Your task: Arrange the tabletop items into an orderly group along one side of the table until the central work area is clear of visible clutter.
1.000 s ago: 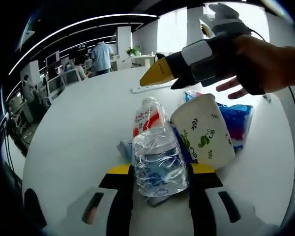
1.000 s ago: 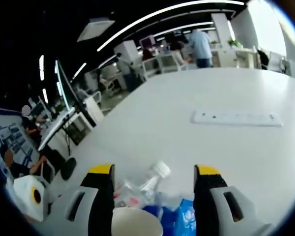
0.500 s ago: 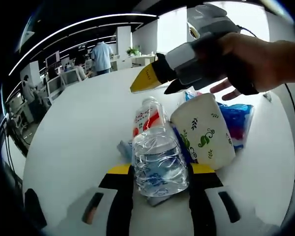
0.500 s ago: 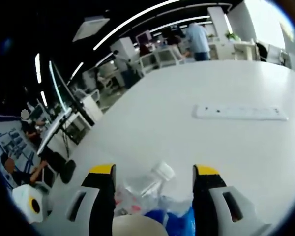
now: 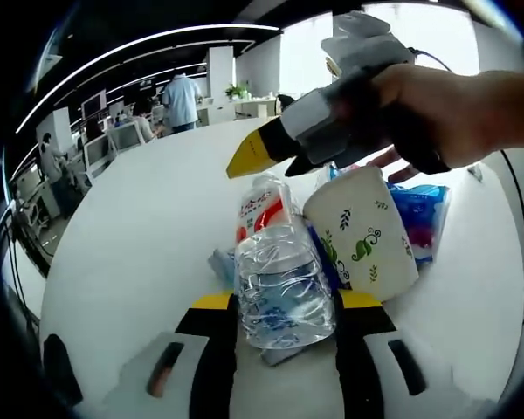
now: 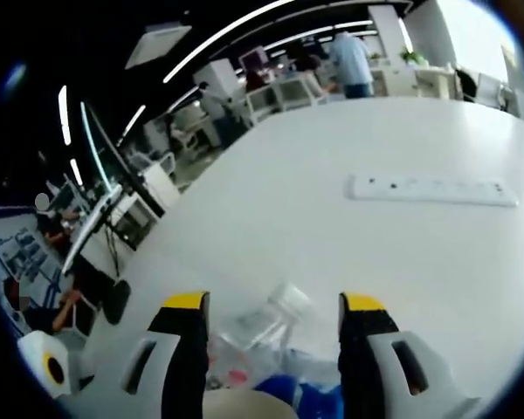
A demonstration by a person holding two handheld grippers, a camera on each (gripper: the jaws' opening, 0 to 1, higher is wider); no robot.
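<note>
While the left tool (image 5: 282,327) clamps the clear plastic water bottle with the red label (image 5: 278,278) between its yellow-tipped jaws, low on the white table (image 5: 140,236), best kept steady and level. Bottle lying on its side, white cap pointing away. Touching its right flank: white paper cup with green leaf print (image 5: 362,231), tipped over. Behind the cup, a blue plastic packet (image 5: 424,218). Something pale blue beside the bottle on the left, too hidden to name.

Right tool (image 5: 284,148), held in a hand (image 5: 458,109), hovering just above the bottle cap and cup, jaws spread with nothing between them; in the right gripper view (image 6: 271,327) bottle cap framed between the open jaws. White power strip (image 6: 432,189) lying well apart, farther up the table.

Judgement: cluster already tight, so likely a push or carry toward one table edge. Advisable to slide bottle slowly, letting cup and packet ride along rather than scatter. Cup round and light, apt to roll off sideways; right tool worth bringing down to steady or grip its rim first. Bottle thin-walled, so firm squeeze may crumple it.
</note>
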